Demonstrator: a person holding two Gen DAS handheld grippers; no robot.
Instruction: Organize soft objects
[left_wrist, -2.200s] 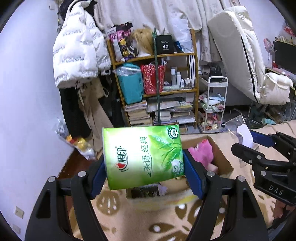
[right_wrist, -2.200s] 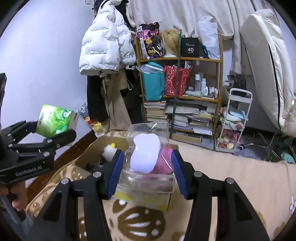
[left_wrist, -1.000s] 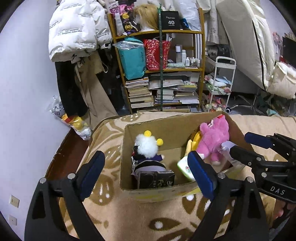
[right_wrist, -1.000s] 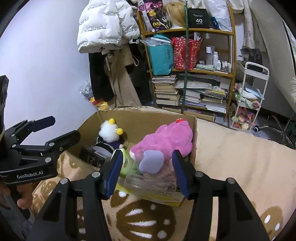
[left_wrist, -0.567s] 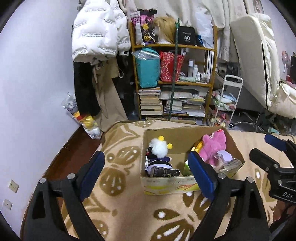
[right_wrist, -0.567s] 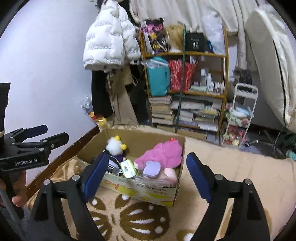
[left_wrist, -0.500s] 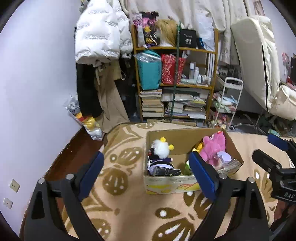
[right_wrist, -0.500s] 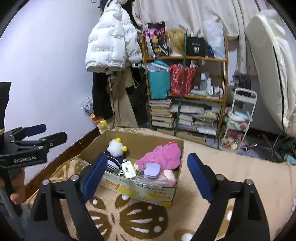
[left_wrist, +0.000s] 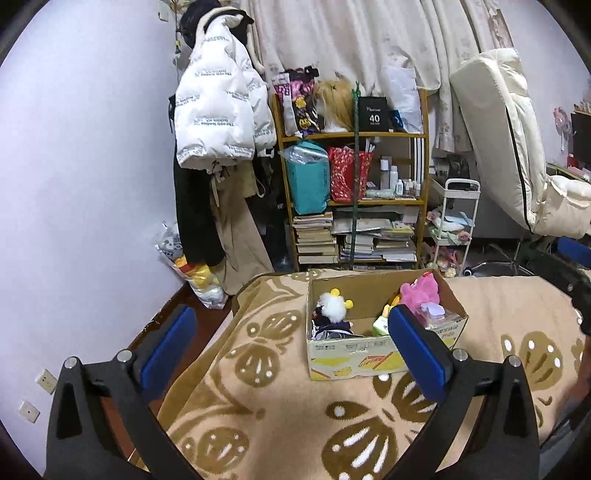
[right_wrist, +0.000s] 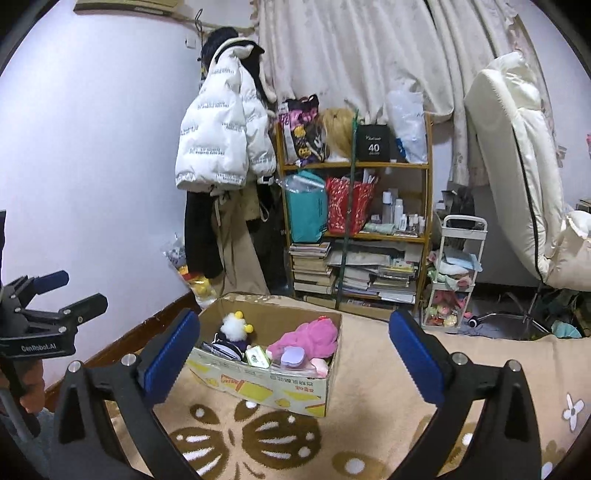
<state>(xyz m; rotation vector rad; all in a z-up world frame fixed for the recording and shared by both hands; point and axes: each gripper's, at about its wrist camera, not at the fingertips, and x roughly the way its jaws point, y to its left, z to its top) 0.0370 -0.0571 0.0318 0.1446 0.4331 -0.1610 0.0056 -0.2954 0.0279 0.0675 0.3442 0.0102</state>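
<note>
A: Behind everything stands a cluttered bedroom wall: a wooden bookshelf (right_wrist: 354, 229) packed with books, bags and bottles, a white puffer jacket (right_wrist: 221, 136) hanging to its left, pale curtains above.

B: What lies in front?

A: Closer in, a beige blanket (left_wrist: 280, 398) with brown leaf patterns covers the surface. On it sits an open cardboard box (right_wrist: 266, 384), printed with yellow shapes on its side.

B: What is in the box?

A: Soft things. A pink plush toy (right_wrist: 310, 338) lies toward its right side, with a small lilac cushion-like piece (right_wrist: 292, 357) just in front of it. A white fluffy doll (right_wrist: 236, 325) with yellow ears sits at the left. A green tissue pack (right_wrist: 257, 356) rests between them.

B: And the grippers?

A: The left gripper (left_wrist: 291, 343) has its blue-padded fingers (left_wrist: 168, 341) spread wide and opening further, gripping nothing; the box shows beyond them, well apart. The right gripper (right_wrist: 293, 350) is likewise released, fingers (right_wrist: 415, 358) wide with nothing grasped. From the right wrist view, the left gripper also appears at the far left edge, carried by a hand (right_wrist: 31, 384).
</note>
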